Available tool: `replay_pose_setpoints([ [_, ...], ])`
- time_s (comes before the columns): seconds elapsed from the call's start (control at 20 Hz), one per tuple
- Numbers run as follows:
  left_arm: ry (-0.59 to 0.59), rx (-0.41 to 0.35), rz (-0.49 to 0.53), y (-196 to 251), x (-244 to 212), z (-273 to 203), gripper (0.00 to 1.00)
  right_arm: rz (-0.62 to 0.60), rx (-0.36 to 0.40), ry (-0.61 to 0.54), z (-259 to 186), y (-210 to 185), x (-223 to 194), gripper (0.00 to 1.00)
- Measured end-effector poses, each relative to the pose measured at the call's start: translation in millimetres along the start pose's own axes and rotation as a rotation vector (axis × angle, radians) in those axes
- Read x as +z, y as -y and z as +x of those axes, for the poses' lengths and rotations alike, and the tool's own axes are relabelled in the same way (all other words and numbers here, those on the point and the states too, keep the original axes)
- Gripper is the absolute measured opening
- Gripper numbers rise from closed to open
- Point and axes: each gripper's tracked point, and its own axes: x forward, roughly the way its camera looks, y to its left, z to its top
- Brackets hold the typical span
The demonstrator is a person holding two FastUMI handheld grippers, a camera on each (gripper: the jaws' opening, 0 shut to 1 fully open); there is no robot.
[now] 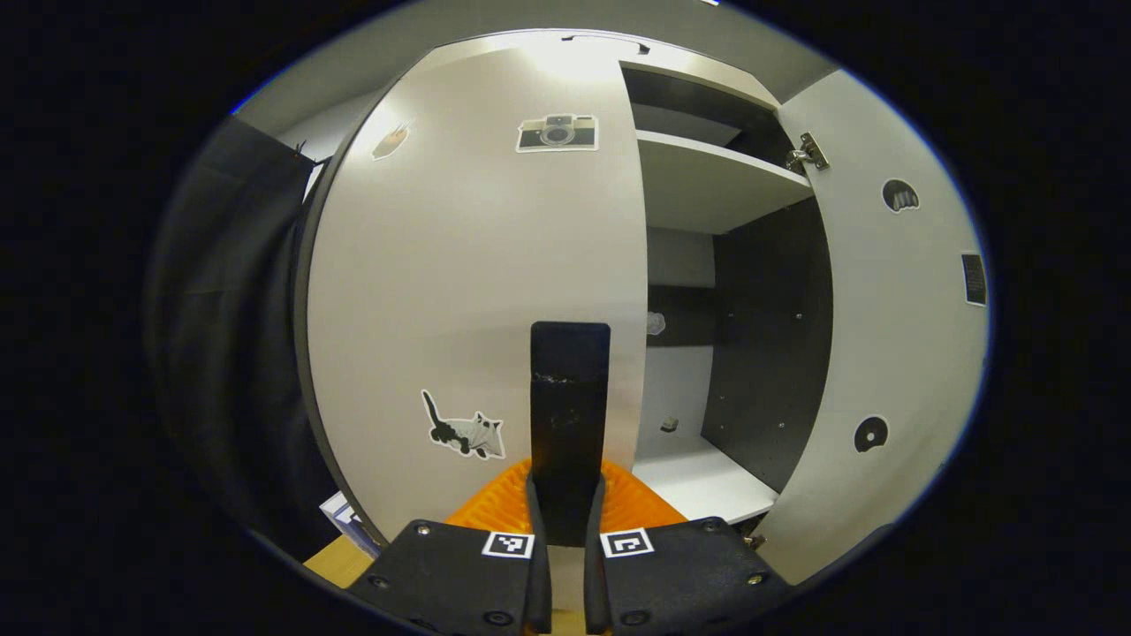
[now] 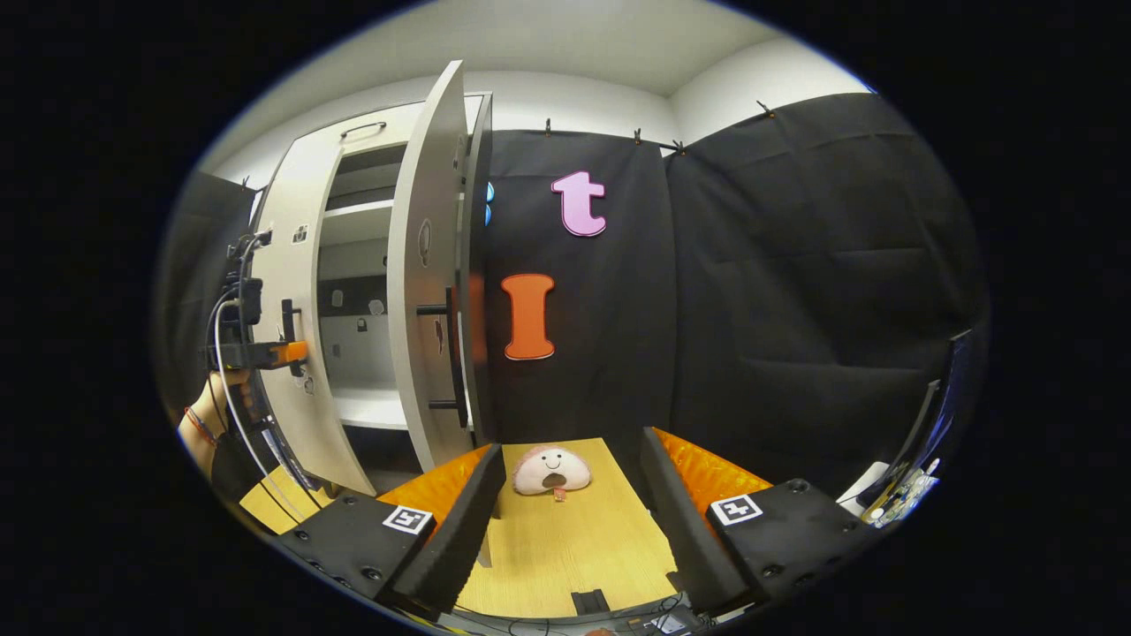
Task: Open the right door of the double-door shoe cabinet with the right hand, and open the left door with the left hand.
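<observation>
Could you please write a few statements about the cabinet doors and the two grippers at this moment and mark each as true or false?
1. The right door of the shoe cabinet stands wide open. True.
2. The left gripper is open, clear of the left door. False: its fingers are closed on the dark handle of that door.
3. The right gripper is clamped on the right door's handle. False: its jaws are spread and hold nothing, and the door is off to its left.
4. A small plush toy lies on the wooden table ahead of the right gripper. True.
5. The left door is already swung fully open. False: it is still shut or nearly so.
</observation>
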Motion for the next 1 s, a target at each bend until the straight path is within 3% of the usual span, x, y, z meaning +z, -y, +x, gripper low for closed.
replay_pose_setpoints([
  [0.25, 0.007, 0.019, -0.007, -7.4, 0.2, -7.3, 0.14, -0.008, -0.001, 0.013, -15.9, 2.9, 1.4, 0.99],
  [0.85, 0.003, 0.080, -0.003, -20.7, 1.8, -17.5, 0.08, 0.009, -0.015, 0.009, -23.4, 25.2, 3.1, 0.99],
  [0.95, 0.005, 0.091, -0.001, -25.0, 1.4, -19.5, 0.07, 0.008, -0.009, 0.013, -20.2, 22.8, 5.6, 0.94],
  [1.0, 0.008, 0.098, -0.006, -26.4, 1.9, -20.1, 0.07, 0.008, -0.005, 0.015, -19.0, 21.0, 6.9, 0.99],
])
